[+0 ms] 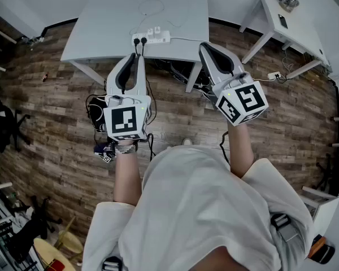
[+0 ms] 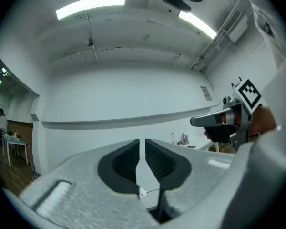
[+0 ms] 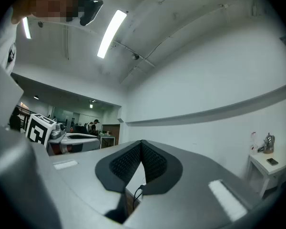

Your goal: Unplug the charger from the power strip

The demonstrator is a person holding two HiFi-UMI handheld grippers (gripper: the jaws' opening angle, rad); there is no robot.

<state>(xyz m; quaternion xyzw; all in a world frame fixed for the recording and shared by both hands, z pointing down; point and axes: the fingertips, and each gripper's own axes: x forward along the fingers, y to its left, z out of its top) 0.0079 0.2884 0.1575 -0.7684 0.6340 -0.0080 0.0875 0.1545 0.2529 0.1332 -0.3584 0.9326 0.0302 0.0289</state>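
Observation:
A white power strip (image 1: 151, 37) lies at the near edge of the grey table (image 1: 101, 27), with white chargers (image 1: 154, 32) plugged on top and black plugs (image 1: 140, 40) at its left end. A thin white cable (image 1: 158, 7) loops behind it. My left gripper (image 1: 135, 57) hovers level just in front of the strip's left end. Its jaws stand almost together with nothing between them (image 2: 141, 141). My right gripper (image 1: 206, 46) is held to the right of the strip, shut and empty (image 3: 142, 142). A small white piece (image 2: 142, 193) shows through the left jaws' gap.
Black cables (image 1: 175, 69) hang under the table's near edge. A second white table (image 1: 294, 33) stands at the right with a small metal object (image 1: 287, 1) and a phone (image 1: 283, 20). Another socket strip (image 1: 274, 75) lies on the wooden floor. Chairs stand at the far left.

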